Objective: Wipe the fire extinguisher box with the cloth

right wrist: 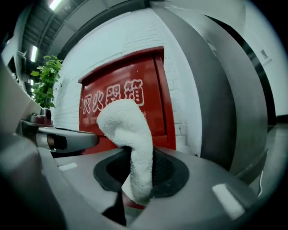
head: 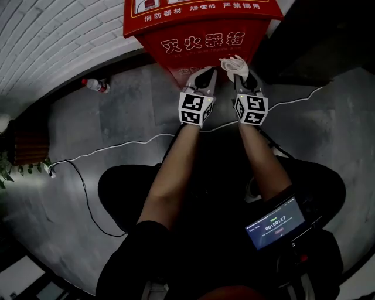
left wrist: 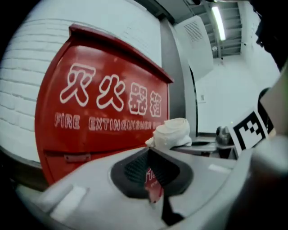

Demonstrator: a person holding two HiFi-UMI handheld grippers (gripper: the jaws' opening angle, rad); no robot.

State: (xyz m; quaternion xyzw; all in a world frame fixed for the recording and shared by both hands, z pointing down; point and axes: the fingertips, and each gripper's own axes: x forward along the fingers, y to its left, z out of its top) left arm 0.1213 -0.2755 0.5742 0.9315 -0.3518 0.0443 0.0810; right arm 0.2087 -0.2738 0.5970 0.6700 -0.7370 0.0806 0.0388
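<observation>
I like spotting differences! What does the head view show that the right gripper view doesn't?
Only the head view shows the bottle and white cable on the floor. Only the right gripper view shows the ceiling light. Both show the red fire extinguisher box and the white cloth pinched in the right claw.

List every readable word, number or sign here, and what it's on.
"灭火器箱": fire extinguisher box, front.
"FIRE EXTINGUISHER", end hidden by the cloth: same front.
"消防器材", "严禁挪用": top panel; middle words blurred.
"00:00:17": screen; its other text is too small.
</observation>
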